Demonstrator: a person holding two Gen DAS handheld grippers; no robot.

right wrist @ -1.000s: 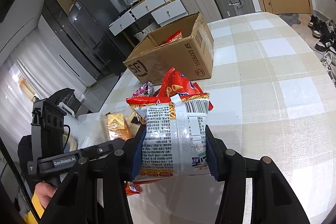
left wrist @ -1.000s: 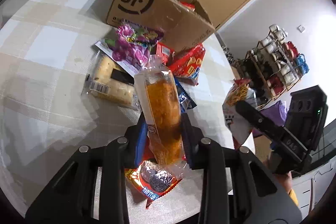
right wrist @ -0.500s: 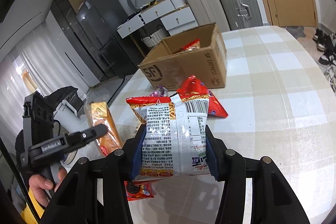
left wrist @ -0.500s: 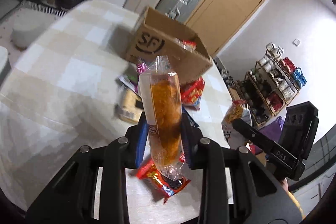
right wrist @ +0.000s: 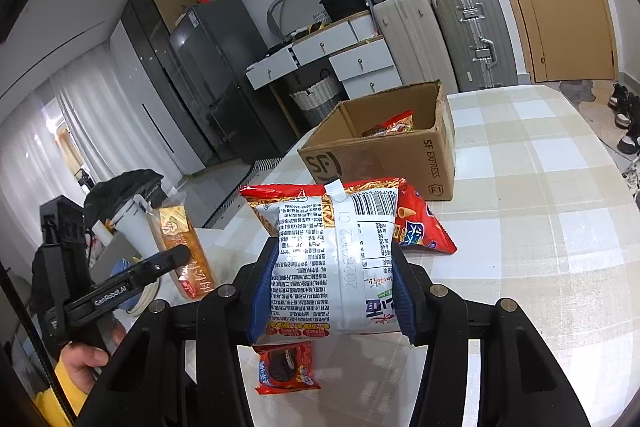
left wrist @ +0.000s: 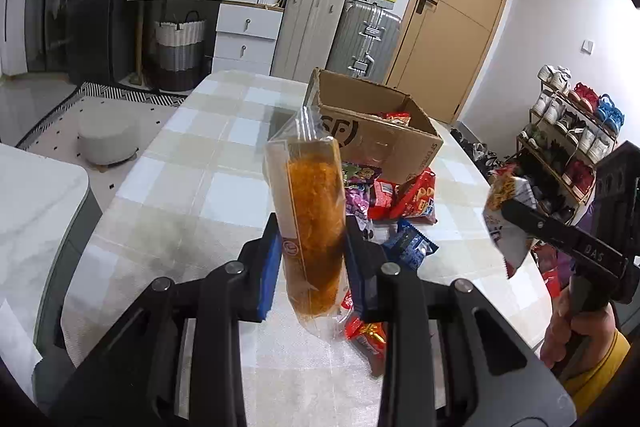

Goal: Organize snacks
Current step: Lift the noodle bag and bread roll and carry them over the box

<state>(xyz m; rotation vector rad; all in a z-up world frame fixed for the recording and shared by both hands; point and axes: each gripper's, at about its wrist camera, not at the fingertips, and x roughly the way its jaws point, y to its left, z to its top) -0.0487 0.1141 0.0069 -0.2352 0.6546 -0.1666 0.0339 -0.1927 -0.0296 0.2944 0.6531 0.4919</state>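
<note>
My left gripper [left wrist: 312, 247] is shut on a clear packet of orange snack [left wrist: 310, 211], held upright above the checked table [left wrist: 192, 163]. My right gripper [right wrist: 332, 283] is shut on a white and red noodle bag [right wrist: 332, 251], also lifted; it shows at the right of the left wrist view [left wrist: 506, 215]. The open SF cardboard box [left wrist: 384, 139] stands at the far side of the table with a red packet inside [right wrist: 394, 125]. Loose snacks lie before it: a red cone-snack bag [right wrist: 420, 227], a purple packet [left wrist: 358, 183], a blue packet [left wrist: 408, 247], a red cookie packet [right wrist: 286, 367].
Beyond the table stand suitcases [left wrist: 366, 35], white drawers [left wrist: 240, 15] and a woven basket [left wrist: 178, 51]. A shoe rack [left wrist: 572, 135] is at the right. A round stool [left wrist: 106, 135] sits on the floor at the left. A dark fridge [right wrist: 216, 79] stands further back.
Both grippers have risen from the table with their packets. The left one has tilted up from the snack pile so the box and room now show.
</note>
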